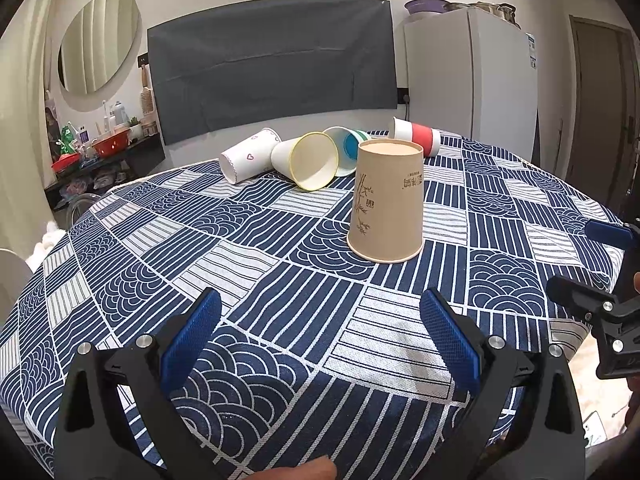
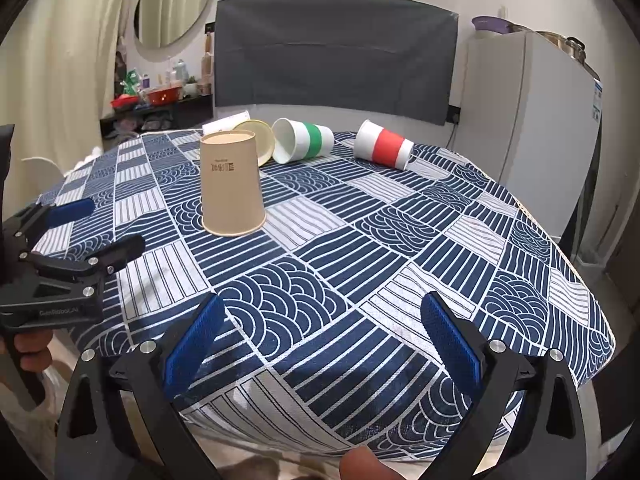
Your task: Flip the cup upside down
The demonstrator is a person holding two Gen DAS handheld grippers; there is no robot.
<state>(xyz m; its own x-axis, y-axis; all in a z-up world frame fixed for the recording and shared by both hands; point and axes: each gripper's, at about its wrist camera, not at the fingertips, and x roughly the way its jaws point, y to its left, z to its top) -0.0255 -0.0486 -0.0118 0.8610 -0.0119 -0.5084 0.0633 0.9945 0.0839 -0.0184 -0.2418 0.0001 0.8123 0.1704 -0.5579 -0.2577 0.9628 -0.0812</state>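
Hovering over the near edge of the counter (image 1: 280,280), the left gripper (image 1: 320,316) and right gripper (image 2: 324,316) both have jaws spread wide, holding nothing. Beyond them the brown paper cup (image 1: 386,200) stands upside down — mouth on the patterned cloth, base up, printed text inverted. Farther back lie four cups on their sides: heart-print cup (image 1: 248,156), yellow-rimmed cup (image 1: 308,160), green-banded cup (image 2: 302,140), red-banded cup (image 2: 384,144) — all apart from the brown one.
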